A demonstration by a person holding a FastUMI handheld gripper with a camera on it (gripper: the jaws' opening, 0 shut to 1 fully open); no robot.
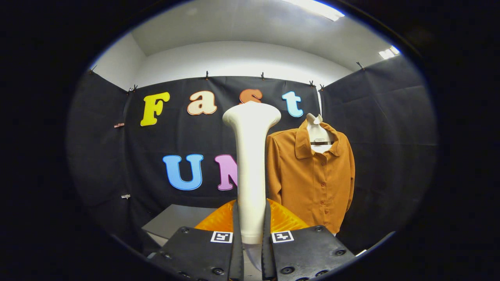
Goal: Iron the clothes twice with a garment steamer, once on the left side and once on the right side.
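Hand-held gripper (250, 234) clamped on upright white garment steamer (250, 156), brown buttoned shirt (312, 175) beyond

The gripper (250, 230) has two flat plates studded with round screws, each bearing a square black-and-white marker.

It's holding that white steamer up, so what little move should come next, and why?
Probably swing the garment steamer, clamped between the fingers of the hand-held gripper, over toward the brown shirt. The steamer's head stands beside the shirt and apparently short of it, so nothing is being steamed yet.
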